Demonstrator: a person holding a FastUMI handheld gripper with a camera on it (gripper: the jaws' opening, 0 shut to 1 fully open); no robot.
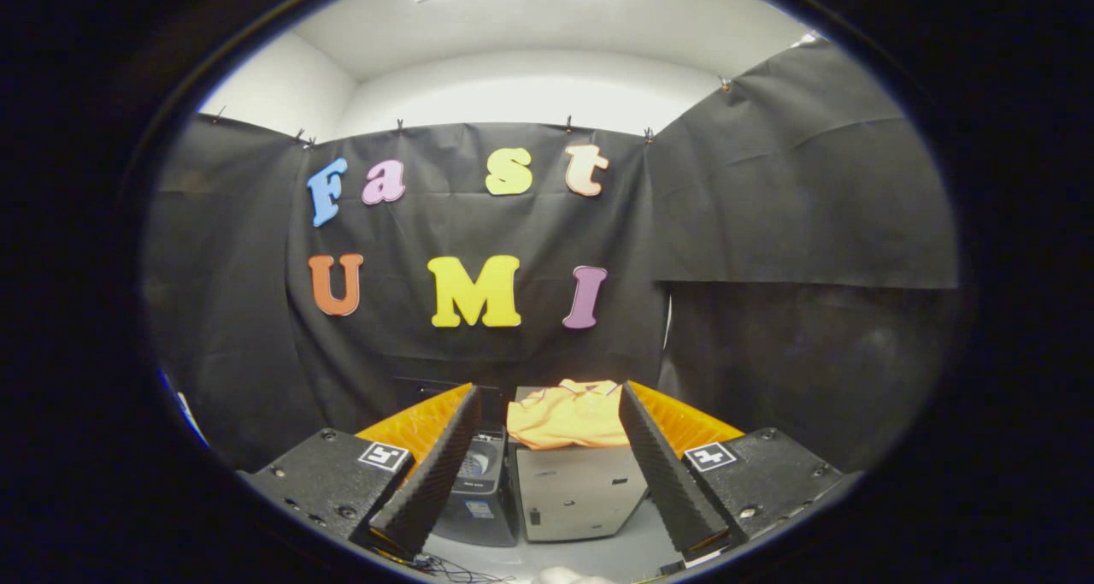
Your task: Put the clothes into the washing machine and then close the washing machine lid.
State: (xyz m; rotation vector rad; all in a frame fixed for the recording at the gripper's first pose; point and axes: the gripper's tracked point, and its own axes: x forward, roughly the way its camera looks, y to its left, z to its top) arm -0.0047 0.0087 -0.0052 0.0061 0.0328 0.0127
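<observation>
Gripper view: the clothes (568, 415), 1 folded orange garment with a collar visible at its far edge, lie on top of a light grey box-shaped unit (577, 490). The garment covers most of that top surface; its near hem hangs just over the front edge of the unit, and its left edge reaches the unit's left corner.

Just beside the unit, on its left and touching or nearly touching it, stands the washing machine (480, 481), a small dark appliance with a round opening in its top. Whether a lid is raised over that opening cannot be told, since the left finger hides part of it.

The gripper (547, 473) is held well back from both items. Its 2 fingers stand wide apart with nothing between the pads; the garment and both units appear in the gap, beyond the fingertips. The left finger (436, 473) overlaps the washing machine's left side, and the right finger (662, 473) overlaps the grey unit's right edge.

Open floor (598, 558) lies between the fingertips and the front faces of the units. A thin cable (453, 571) crosses the floor near the left fingertip. Black cloth walls (812, 353) close the booth behind and to both sides.
</observation>
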